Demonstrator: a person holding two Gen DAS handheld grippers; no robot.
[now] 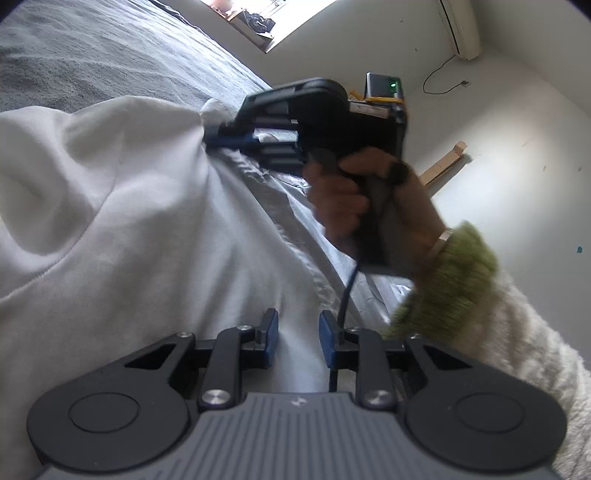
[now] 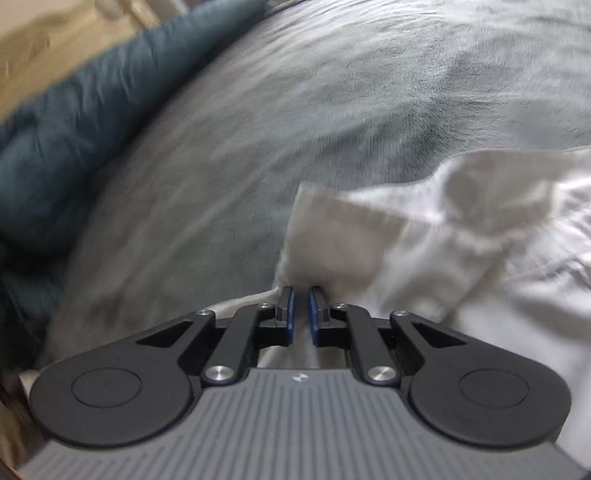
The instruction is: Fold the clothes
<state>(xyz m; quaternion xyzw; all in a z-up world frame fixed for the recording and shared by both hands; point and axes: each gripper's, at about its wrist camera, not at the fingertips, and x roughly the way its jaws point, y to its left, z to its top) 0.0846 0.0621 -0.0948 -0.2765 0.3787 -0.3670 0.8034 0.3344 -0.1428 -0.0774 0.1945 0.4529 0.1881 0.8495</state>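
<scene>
Where the white garment [image 1: 140, 221] lies bunched on the grey bedspread [image 1: 92, 55], it fills the left wrist view from 9 o'clock down to 6 o'clock in soft thick folds, with a stitched seam curving across it. In the right wrist view the same white cloth [image 2: 461, 266] spreads from the centre toward 4 o'clock, its folded corner raised at the middle. The right tongs [image 2: 300, 310] are pressed nearly together, pinching that corner of the garment; in the left view they [image 1: 221, 134] grip the cloth's edge at about 12 o'clock, worked by a hand [image 1: 343, 199] in a cream sleeve with a green cuff [image 1: 454, 280]. The left tongs [image 1: 297, 339] stand partly spread over the fabric; whether the blue pads [image 1: 271, 332] press it I cannot tell. Bare bedspread [image 2: 295, 110] lies open from 10 to 2 o'clock in the right view, with a dark teal quilt [image 2: 55, 147] at 9 o'clock. A white wall [image 1: 517, 147] and an air conditioner [image 1: 460, 27] sit at 2 o'clock.
</scene>
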